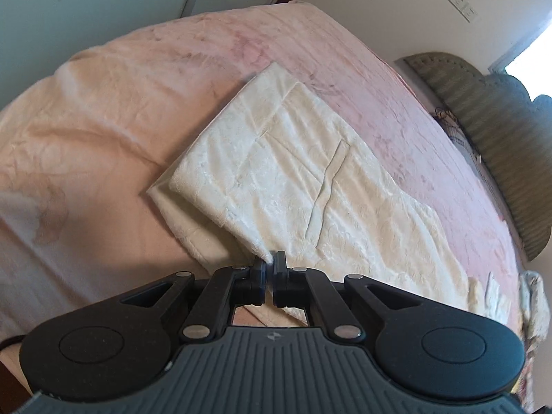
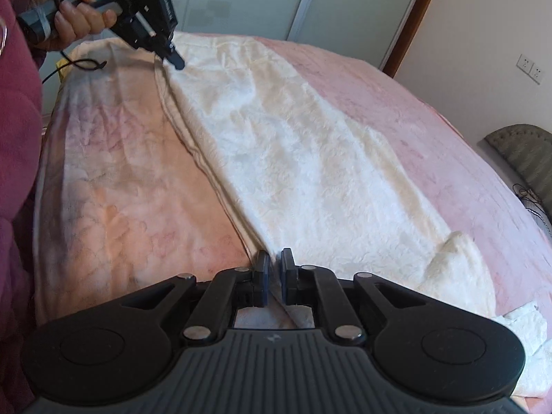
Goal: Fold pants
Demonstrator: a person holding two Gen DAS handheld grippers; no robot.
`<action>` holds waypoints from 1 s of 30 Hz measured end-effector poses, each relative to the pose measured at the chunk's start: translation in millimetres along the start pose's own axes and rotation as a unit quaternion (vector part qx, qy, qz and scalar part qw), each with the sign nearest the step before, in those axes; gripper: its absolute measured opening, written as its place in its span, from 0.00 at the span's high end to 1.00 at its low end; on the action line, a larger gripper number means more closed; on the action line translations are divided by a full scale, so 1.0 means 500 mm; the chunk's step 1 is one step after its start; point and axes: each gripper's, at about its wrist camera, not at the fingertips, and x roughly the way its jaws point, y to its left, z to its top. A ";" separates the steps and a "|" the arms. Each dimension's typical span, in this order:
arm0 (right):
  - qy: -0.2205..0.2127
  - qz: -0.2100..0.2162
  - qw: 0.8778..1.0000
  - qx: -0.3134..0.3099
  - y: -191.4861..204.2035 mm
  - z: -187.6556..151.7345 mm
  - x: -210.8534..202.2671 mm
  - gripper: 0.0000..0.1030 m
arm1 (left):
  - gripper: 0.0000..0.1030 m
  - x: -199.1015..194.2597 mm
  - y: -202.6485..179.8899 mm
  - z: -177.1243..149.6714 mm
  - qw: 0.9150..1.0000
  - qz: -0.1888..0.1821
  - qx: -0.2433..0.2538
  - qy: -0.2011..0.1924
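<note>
- The cream pants [image 2: 293, 172] lie lengthwise on the pink blanket [image 2: 396, 110].
- The left gripper [image 1: 270, 262] is pinched shut on the pants' corner.
- The right gripper [image 2: 273, 262] is clamped on their near edge.

Each handheld gripper, the left gripper [image 1: 270, 261] and the right gripper [image 2: 272, 262], has a dark grey ribbed housing with a small logo, two round black side lobes, and black linkage arms pinned with silver rivets. The right gripper's fingers [image 2: 264, 269] carry blue pads; the left one's look black. In the right wrist view, the person's left hand [image 2: 77, 12] wraps a grey grip banded with white, a thin black cord [image 2: 84, 65] dangles below it, and a magenta fleece sleeve [image 2: 17, 110] fills the left edge.
</note>
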 end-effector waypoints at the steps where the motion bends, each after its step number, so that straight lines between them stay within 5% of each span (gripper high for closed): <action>1: 0.000 -0.001 1.000 0.002 0.000 -0.001 0.001 0.93 | 0.86 -0.003 -0.005 0.001 1.000 0.005 0.008 0.002; 5: -0.010 0.035 0.998 0.046 -0.023 -0.009 -0.027 0.87 | 0.82 -0.028 -0.013 0.008 1.000 0.006 0.014 0.011; 8: -0.057 0.079 0.989 0.109 -0.071 -0.020 -0.077 0.86 | 0.82 -0.058 -0.034 0.015 0.999 0.019 0.033 -0.002; 11: -0.084 0.050 0.979 0.177 -0.118 -0.030 -0.085 0.86 | 0.82 -0.085 -0.083 0.015 0.996 0.029 0.076 -0.030; 13: -0.066 0.026 0.976 0.207 -0.131 -0.038 -0.059 0.85 | 0.81 -0.090 -0.129 0.012 0.994 0.009 0.106 -0.032; 16: -0.005 0.045 0.973 0.224 -0.124 -0.062 -0.012 0.86 | 0.78 -0.070 -0.203 0.000 0.988 -0.028 0.151 -0.013; 19: -0.040 0.043 0.968 0.243 -0.134 -0.085 -0.065 0.85 | 0.76 -0.034 -0.290 -0.031 0.974 -0.073 0.213 0.012; 21: -0.053 -0.021 0.960 0.275 -0.175 -0.118 -0.112 0.84 | 0.73 -0.001 -0.352 -0.059 0.961 -0.108 0.253 0.042; 24: -0.030 -0.143 0.932 0.332 -0.272 -0.202 -0.168 0.84 | 0.69 0.053 -0.436 -0.116 0.936 -0.153 0.304 0.086; 27: 0.015 -0.230 0.885 0.406 -0.391 -0.318 -0.195 0.84 | 0.69 0.101 -0.503 -0.178 0.915 -0.173 0.345 0.118; 30: 0.064 -0.253 0.851 0.456 -0.480 -0.422 -0.190 0.84 | 0.69 0.143 -0.547 -0.226 0.898 -0.199 0.363 0.152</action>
